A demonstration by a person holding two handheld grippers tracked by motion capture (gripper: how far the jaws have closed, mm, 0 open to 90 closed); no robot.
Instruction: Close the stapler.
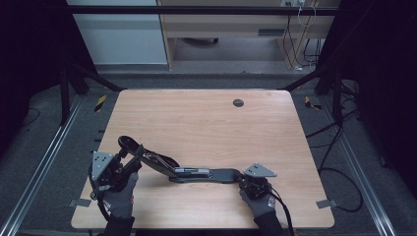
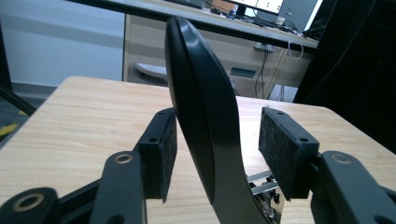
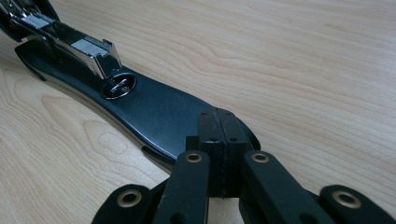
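Lying along the near part of the wooden table, the black stapler is opened out, its long axis running left to right across the high view. Its flat base points toward the right gripper, while its lid lifts up and away to the left, toward the left gripper.

From the right gripper view the base is a smooth, dark, glossy tongue with a rounded end; a shiny steel staple channel sits over it, ending just above a small round metal anvil. That gripper's jaws are pressed fully together with nothing between them, their tips resting on the rounded end of the base.

The left gripper view gives what the others do not: the lid seen edge-on, a curved, matt black blade shape with a seam down its narrow side, standing nearly upright between the two felt-faced pads. Those jaws are partly open; the one on the left of the picture sits at the lid's side, the other stands apart from it, so nothing is clamped. Behind it, pale grainy wood runs back to a desk
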